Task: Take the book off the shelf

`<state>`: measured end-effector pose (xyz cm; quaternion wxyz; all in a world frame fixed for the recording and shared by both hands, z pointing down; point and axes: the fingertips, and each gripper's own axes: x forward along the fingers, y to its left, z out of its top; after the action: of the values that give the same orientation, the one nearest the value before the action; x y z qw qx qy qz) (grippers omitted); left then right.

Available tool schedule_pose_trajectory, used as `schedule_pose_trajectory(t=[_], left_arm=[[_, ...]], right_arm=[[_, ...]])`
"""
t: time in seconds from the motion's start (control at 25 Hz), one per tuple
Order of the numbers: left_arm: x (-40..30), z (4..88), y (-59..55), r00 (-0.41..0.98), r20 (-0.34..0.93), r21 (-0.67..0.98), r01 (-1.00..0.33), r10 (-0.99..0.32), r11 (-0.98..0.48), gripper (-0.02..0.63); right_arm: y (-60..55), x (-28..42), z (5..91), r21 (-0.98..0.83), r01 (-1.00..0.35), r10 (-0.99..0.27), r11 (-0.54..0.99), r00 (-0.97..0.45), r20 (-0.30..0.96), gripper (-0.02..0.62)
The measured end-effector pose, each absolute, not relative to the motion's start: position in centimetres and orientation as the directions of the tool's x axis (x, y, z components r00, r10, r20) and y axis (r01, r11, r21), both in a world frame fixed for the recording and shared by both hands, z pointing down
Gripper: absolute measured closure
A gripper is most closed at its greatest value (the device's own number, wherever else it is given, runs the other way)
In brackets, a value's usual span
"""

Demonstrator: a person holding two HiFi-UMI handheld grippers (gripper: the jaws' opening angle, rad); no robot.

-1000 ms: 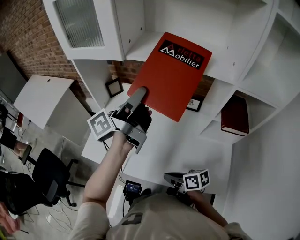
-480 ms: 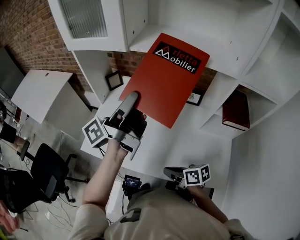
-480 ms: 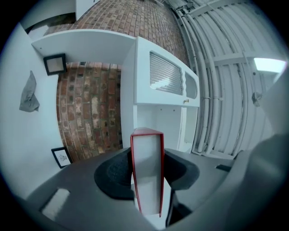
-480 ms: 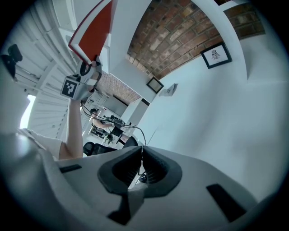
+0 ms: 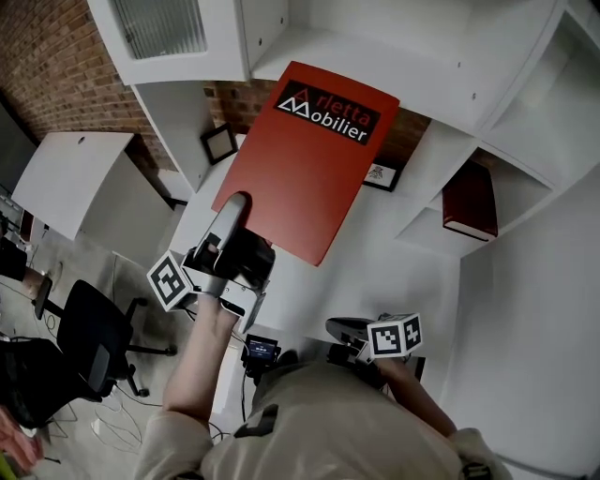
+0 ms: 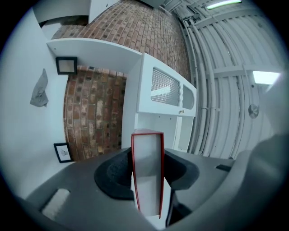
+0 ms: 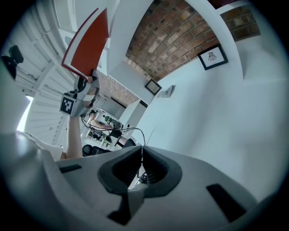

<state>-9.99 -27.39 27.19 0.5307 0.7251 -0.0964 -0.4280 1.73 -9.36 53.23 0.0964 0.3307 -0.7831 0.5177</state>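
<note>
A large red book point(image 5: 305, 164) with white print on its cover hangs in the air in front of the white shelf unit point(image 5: 441, 84), clear of the shelves. My left gripper point(image 5: 234, 211) is shut on the book's lower left corner. In the left gripper view the book point(image 6: 147, 171) shows edge-on, its white pages and red covers pinched between the dark pads. My right gripper point(image 5: 342, 330) is low by the person's body, shut with nothing in it point(image 7: 139, 167). From the right gripper view the red book point(image 7: 88, 43) appears high at the left.
A dark red book point(image 5: 469, 202) lies in a shelf compartment at the right. Small framed pictures point(image 5: 218, 143) stand in compartments with a brick back wall point(image 5: 56, 66). A cabinet door with a ribbed glass pane point(image 5: 159, 28) is at top left. A black office chair point(image 5: 89, 342) stands below left.
My left gripper has drawn the red book down and to the left, further out from the shelf. The right gripper has stayed where it was.
</note>
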Motion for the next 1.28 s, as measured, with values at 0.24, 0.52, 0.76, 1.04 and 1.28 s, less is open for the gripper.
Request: schedule_pose_trajectory(t=[0.24,0.52,0.76,1.04,1.28], left_arm=[[-11.3,27.7,-26.6,0.591,-0.524,0.851,0.326,-0.613,-0.412,0.446],[-15.5,31.2,-23.6,0.587,-0.521,0.851,0.302,-0.62,-0.429,0.446],[-15.8,30.5,-22.9,0.583,-0.477,0.875,0.242,-0.658,-0.42,0.446],[-16.2,30.7,-22.9,0.585,-0.447,0.886,0.185,-0.677,-0.425,0.446],[-16.2,30.2,-23.2,0.597,-0.438,0.892,0.192,-0.672,-0.41,0.446]], right_arm=[[-9.0,1.2,53.2,-0.751,-0.613,-0.408,0.245,-0.768,0.494,0.589],[-7.7,-1.7,56.4,-0.748,-0.614,-0.427,0.25,-0.764,0.485,0.589],[-8.0,-0.7,53.4,-0.751,-0.605,-0.415,0.266,-0.775,0.477,0.589],[-9.1,0.3,52.2,-0.755,-0.604,-0.436,0.257,-0.769,0.467,0.589],[-10.3,0.2,51.2,-0.759,-0.606,-0.436,0.236,-0.764,0.475,0.589]])
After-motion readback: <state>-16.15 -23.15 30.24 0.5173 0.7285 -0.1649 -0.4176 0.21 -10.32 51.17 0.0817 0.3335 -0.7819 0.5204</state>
